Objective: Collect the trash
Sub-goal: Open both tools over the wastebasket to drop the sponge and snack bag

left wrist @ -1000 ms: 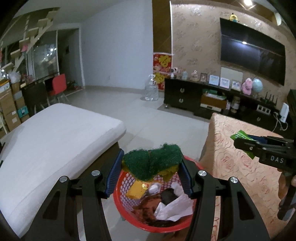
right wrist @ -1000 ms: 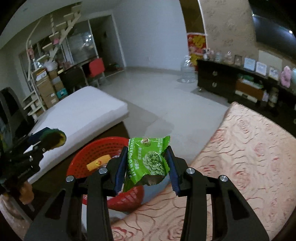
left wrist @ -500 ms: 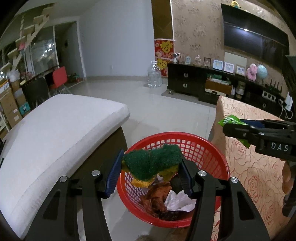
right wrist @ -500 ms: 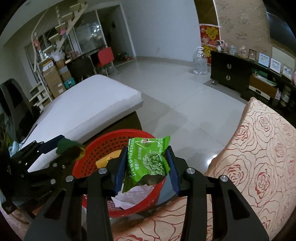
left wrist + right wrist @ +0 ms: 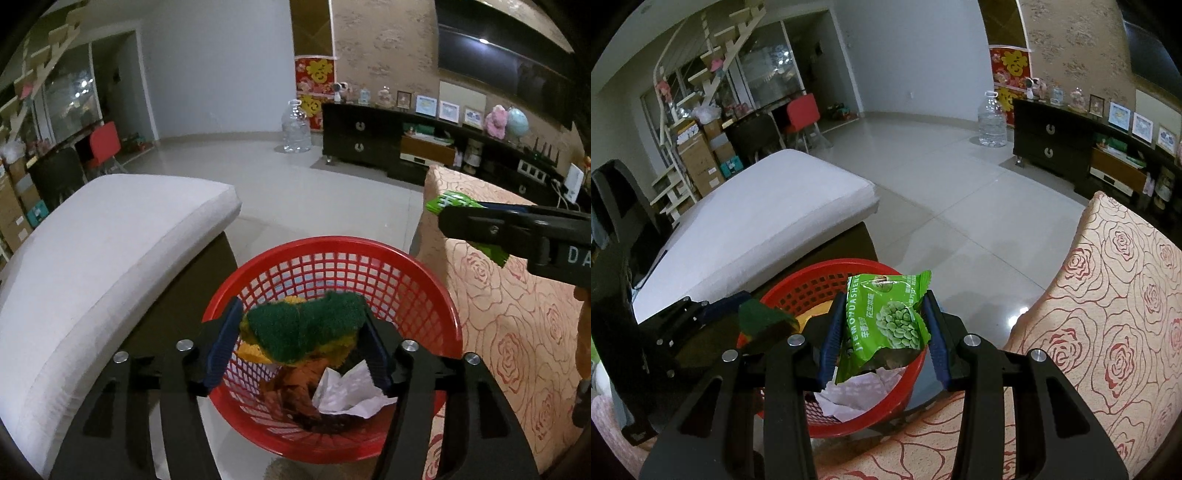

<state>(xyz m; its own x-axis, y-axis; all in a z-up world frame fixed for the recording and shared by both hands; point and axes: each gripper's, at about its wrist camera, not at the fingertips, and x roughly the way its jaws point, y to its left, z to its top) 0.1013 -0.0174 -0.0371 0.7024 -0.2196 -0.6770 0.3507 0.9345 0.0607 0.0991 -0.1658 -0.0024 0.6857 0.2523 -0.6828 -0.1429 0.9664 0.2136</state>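
A red mesh basket [image 5: 417,273] holds crumpled white paper [image 5: 347,391] and brown scraps. My left gripper [image 5: 301,332] is shut on a green and yellow scouring sponge [image 5: 303,328] and holds it over the basket. My right gripper [image 5: 884,325] is shut on a green snack packet [image 5: 886,321] above the basket's rim [image 5: 812,277]. The right gripper also shows at the right edge of the left wrist view [image 5: 517,225], and the left gripper with the sponge [image 5: 764,317] shows in the right wrist view.
A rose-patterned tablecloth [image 5: 517,332] covers the table to the right of the basket. A white cushioned bench [image 5: 110,258] stands on the left. Beyond are tiled floor, a water jug [image 5: 295,129] and a dark TV cabinet [image 5: 388,147].
Both grippers have moved in over the basket, which now shows more fully below them. Each still holds its item.
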